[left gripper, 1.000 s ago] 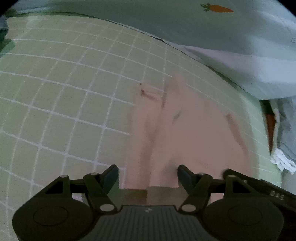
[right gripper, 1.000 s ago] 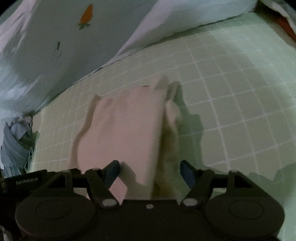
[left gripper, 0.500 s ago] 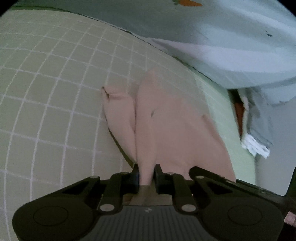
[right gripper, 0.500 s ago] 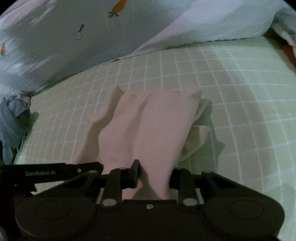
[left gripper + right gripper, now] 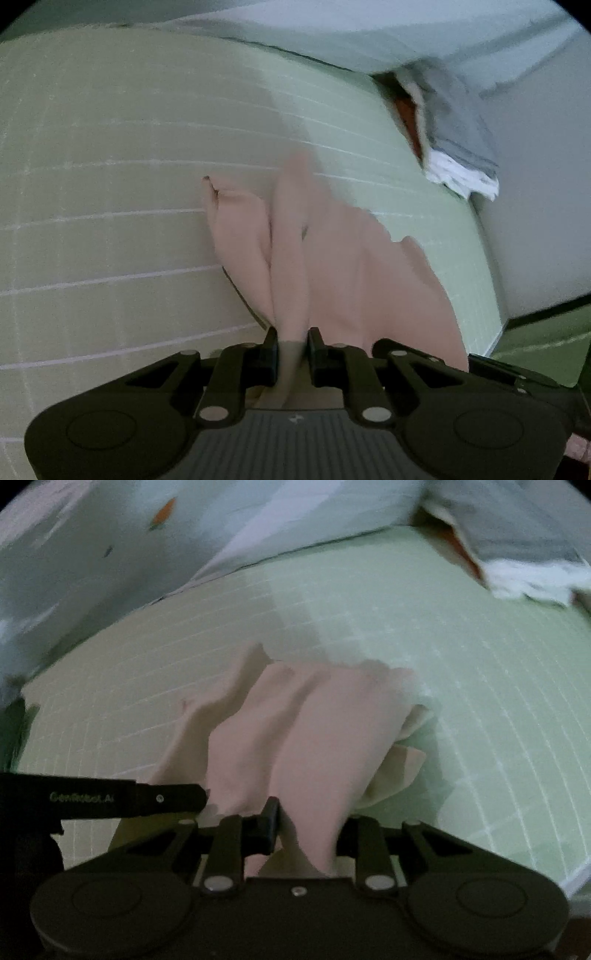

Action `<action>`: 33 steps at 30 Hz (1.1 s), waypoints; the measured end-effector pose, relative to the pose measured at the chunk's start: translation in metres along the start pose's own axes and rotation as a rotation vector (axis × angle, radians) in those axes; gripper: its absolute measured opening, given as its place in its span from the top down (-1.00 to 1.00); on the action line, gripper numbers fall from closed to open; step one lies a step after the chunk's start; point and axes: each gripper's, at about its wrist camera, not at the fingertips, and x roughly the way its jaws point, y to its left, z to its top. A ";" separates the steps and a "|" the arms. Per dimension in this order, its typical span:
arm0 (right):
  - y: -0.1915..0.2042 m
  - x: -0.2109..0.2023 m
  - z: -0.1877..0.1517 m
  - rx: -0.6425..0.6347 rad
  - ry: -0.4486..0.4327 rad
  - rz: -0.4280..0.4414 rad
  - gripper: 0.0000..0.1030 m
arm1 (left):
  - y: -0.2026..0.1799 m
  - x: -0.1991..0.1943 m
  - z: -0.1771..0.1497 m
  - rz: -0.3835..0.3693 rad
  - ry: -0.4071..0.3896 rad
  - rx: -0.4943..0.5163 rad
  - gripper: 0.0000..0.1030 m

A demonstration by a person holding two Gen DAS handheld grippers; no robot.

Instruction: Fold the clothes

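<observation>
The pink cloth [image 5: 332, 266] hangs in the lower middle of both pictures, just above the green mat [image 5: 110, 184] with white grid lines. Its near edge is lifted up, and the far end looks to rest on the mat, though the pictures are a bit blurry. It falls in long soft folds, with one pointy corner sticking out to the left in the left wrist view.

The left gripper [image 5: 291, 345] is closed tight on a bunched-up strip of the near edge. The right gripper [image 5: 308, 825] also has the pink cloth [image 5: 295, 738] pinched, and the cloth spills over and hides one of its fingers. Both tongs are close together, so the cloth sags in folds between them. The left tool shows at the lower left of the right wrist view.

The cloth looks thin, light and floppy. It will not hold a shape by itself, and it may slide or bunch if pulled fast. I think the best places to hold it are the corners or along one edge, with the two tongs kept well apart so it hangs flat.

Around the mat, a pale blue sheet [image 5: 110, 554] with little carrots lies along the top. A grey and white heap of clothes [image 5: 454, 155] sits at the upper right.
</observation>
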 end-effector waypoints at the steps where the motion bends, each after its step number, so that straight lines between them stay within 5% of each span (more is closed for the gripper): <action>1: -0.013 -0.001 0.004 0.004 -0.008 0.012 0.54 | -0.011 0.002 0.001 0.010 -0.006 0.018 0.69; 9: -0.114 -0.013 0.037 0.034 -0.074 0.112 0.54 | -0.108 0.034 0.010 0.090 -0.088 0.048 0.70; 17: -0.242 -0.040 0.094 0.009 -0.193 0.180 0.55 | -0.245 0.087 0.034 0.070 -0.210 0.069 0.70; 26: -0.341 -0.072 0.201 -0.057 -0.393 0.139 0.55 | -0.356 0.139 0.128 -0.010 -0.313 0.157 0.69; 33: -0.377 -0.083 0.314 -0.126 -0.593 0.099 0.53 | -0.413 0.148 0.229 -0.030 -0.501 0.209 0.60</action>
